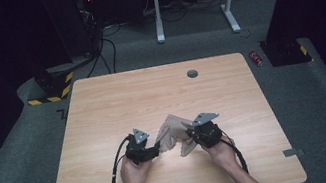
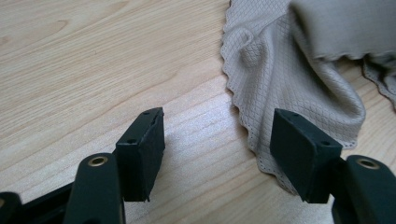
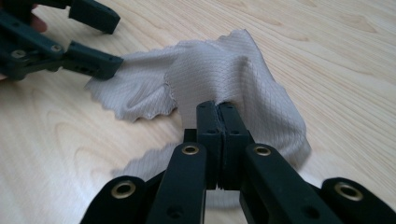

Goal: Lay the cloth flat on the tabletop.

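The right tool (image 3: 218, 109) is clenched on a fold of the beige cloth (image 3: 219, 74), its two black jaws pressed together low in the middle of the right gripper view with the fabric pinched at their tips and lifted into a small peak. The left tool (image 2: 217, 140) is released: in the left gripper view its jaws are spread wide along the bottom of the frame, with bare wood seen between them and the scalloped edge of the cloth (image 2: 289, 79) lying just under the jaw at the right; whether that jaw touches the fabric cannot be told. In the right gripper view the left tool (image 3: 109, 39) is seen at the upper left, its lower jaw at the cloth's edge. In the high view the cloth (image 1: 172, 131) is bunched between the left tool (image 1: 153, 150) and the right tool (image 1: 191, 140), slightly below the middle of the frame, on the light wooden counter (image 1: 151, 93). A round grey cap (image 1: 192, 73) is set into the counter near its far edge, and a red can (image 1: 256, 58) lies on the grey floor at the upper right.
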Motion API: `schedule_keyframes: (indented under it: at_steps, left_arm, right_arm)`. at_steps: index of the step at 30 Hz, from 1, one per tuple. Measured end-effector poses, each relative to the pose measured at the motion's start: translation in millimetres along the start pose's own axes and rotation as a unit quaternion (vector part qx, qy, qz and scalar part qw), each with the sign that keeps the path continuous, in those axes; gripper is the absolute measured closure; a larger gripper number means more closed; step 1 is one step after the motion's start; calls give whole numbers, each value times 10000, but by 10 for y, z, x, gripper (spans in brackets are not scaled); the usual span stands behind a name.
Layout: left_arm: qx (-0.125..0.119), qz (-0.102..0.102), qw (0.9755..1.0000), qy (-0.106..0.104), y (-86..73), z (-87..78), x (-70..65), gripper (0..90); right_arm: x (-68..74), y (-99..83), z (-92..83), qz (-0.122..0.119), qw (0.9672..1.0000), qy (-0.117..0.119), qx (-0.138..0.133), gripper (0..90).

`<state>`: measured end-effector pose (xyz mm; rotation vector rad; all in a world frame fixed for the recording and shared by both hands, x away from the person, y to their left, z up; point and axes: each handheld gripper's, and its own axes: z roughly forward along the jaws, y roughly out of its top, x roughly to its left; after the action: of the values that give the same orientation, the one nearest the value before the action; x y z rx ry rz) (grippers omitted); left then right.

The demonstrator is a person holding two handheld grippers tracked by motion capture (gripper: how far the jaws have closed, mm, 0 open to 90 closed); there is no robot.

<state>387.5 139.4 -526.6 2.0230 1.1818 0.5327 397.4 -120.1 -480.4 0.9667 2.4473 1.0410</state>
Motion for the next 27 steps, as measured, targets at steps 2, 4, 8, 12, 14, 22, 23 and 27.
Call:
schedule_keyframes:
  at_steps: [2, 4, 8, 12, 14, 22, 23, 27]
  left_arm:
    - [1, -3, 10000, 3, 0, 0, 1, 357]
    - [2, -8, 10000, 5, 0, 0, 2, 353]
    - [7, 6, 10000, 8, 1, -1, 6, 350]
    - [5, 12, 10000, 9, 1, 0, 7, 350]
    - [6, 12, 10000, 8, 1, -1, 8, 349]
    - [2, 2, 10000, 13, 1, 0, 8, 349]
    - [2, 2, 10000, 13, 1, 0, 8, 348]
    - [3, -1, 10000, 13, 0, -1, 9, 349]
  right_arm:
    - [-9, -21, -44, 13, 10000, 18, -3, 888]
    - [-37, -79, -146, 74, 10000, 58, -8, 888]
    - [-99, -233, -341, 243, 9997, 83, -4, 888]
    - [-110, -315, -427, 262, 9996, 73, 50, 887]
    - [-119, -405, -519, 258, 9996, 31, 142, 887]
    - [-163, -480, -750, 395, 9991, 42, 125, 882]
    - [-163, -480, -750, 395, 9991, 42, 125, 882]
    - [-136, -540, -591, 351, 9976, 149, 578, 788]
